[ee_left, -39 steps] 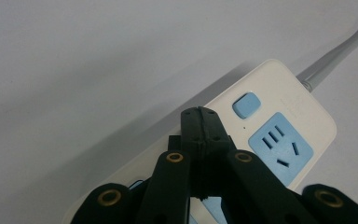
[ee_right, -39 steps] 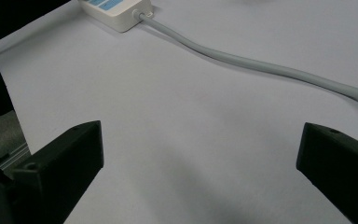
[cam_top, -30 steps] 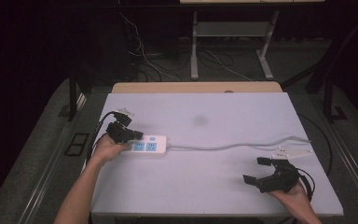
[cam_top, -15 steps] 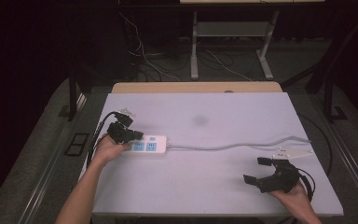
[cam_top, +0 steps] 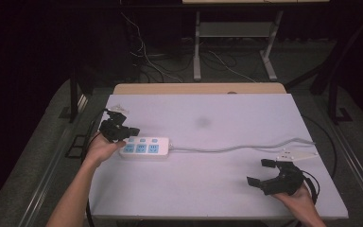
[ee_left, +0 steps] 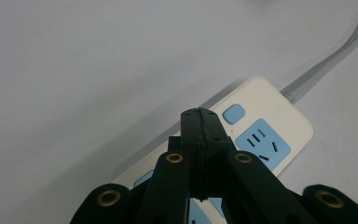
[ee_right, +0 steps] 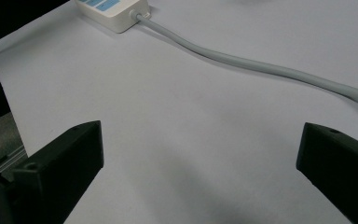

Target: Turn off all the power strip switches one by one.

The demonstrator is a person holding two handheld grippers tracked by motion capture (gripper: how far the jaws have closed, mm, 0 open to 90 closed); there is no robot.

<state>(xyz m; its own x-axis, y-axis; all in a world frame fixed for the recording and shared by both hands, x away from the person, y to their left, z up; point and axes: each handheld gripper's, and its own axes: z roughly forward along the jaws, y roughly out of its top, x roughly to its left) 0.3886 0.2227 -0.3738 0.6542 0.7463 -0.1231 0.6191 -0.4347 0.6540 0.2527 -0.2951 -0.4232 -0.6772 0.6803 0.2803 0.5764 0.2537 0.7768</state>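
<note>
A white power strip (cam_top: 144, 147) with blue sockets lies at the left of the pale table (cam_top: 203, 189); its grey cord (cam_top: 246, 147) runs off to the right. My left gripper (cam_top: 128, 133) hovers over the strip's left end, jaws pressed together with nothing between them. In the left gripper view its shut tips (ee_left: 201, 113) sit just above the power strip (ee_left: 265, 126), beside a blue button (ee_left: 234, 113). At the near right my right gripper (cam_top: 260, 172) rests low over the table, jaws wide apart. The right gripper view shows the cord (ee_right: 261, 67) and the strip's end (ee_right: 116, 14) beyond the open gripper (ee_right: 200, 154).
A wooden board (cam_top: 198, 88) borders the table's far edge. Beyond it stand metal table legs (cam_top: 197, 47) and loose cables (cam_top: 146, 56) on a dark floor. A dark smudge (cam_top: 202, 122) marks the tabletop's middle.
My left gripper has lifted a little off the power strip's left end. The right gripper has stayed where it was.
</note>
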